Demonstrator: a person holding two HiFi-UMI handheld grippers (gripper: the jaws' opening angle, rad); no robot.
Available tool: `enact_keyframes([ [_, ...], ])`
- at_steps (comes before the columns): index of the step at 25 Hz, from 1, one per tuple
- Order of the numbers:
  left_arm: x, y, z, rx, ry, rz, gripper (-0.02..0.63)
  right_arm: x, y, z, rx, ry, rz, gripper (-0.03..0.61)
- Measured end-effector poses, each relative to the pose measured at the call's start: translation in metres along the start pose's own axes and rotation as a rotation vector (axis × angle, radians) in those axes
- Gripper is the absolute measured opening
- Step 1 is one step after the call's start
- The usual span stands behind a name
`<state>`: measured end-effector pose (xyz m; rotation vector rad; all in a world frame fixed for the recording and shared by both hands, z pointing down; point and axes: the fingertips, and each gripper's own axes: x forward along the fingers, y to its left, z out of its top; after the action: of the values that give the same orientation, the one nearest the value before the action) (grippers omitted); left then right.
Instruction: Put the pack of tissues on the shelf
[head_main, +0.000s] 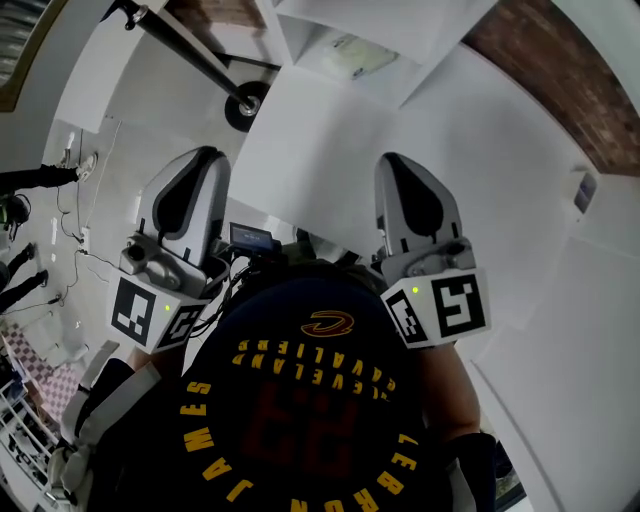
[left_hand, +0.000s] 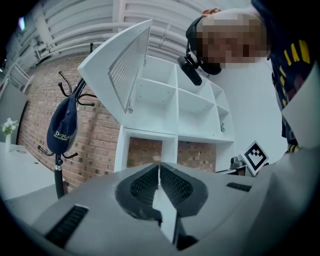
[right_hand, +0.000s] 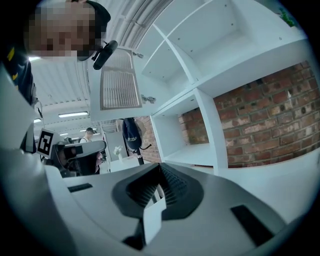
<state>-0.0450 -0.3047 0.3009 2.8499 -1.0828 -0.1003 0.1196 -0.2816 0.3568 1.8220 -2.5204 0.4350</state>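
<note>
Head view: the left gripper (head_main: 208, 156) at 9 o'clock and the right gripper (head_main: 392, 160) at 3 o'clock are held in front of the person's dark shirt (head_main: 310, 420). Both point toward 12 o'clock.

Left gripper view: the 2 ribbed pads (left_hand: 172, 185) meet at their tips, with nothing between them.

Right gripper view: the jaws are likewise closed tip to tip and empty.

A pale flat pack, apparently the pack of tissues (head_main: 350, 55), lies on a white shelf (head_main: 300, 40) surface at 12 o'clock, well apart from both grippers.

In the left gripper view, a dark cap (left_hand: 62, 129) hangs on a coat stand (left_hand: 58, 170) at 9 o'clock, before a brick wall (left_hand: 97, 140).
</note>
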Motion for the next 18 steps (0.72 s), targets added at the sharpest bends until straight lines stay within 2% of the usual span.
enact_keyframes([
  [1, -0.001, -0.001, 0.003, -0.003, -0.008, -0.001, 0.003, -0.001, 0.004, 0.003, -0.010, -0.001, 0.009, 0.009],
  [8, 0.002, -0.006, 0.007, 0.019, 0.005, -0.011, 0.003, -0.002, 0.030, 0.012, -0.091, -0.015, 0.094, 0.008],
  [11, 0.002, -0.006, 0.008, 0.002, -0.004, -0.009, 0.003, -0.003, 0.033, 0.013, -0.097, -0.022, 0.092, 0.008],
  [18, -0.001, -0.004, 0.003, 0.018, 0.019, -0.015, 0.003, -0.006, 0.035, 0.014, -0.096, -0.022, 0.082, 0.008],
])
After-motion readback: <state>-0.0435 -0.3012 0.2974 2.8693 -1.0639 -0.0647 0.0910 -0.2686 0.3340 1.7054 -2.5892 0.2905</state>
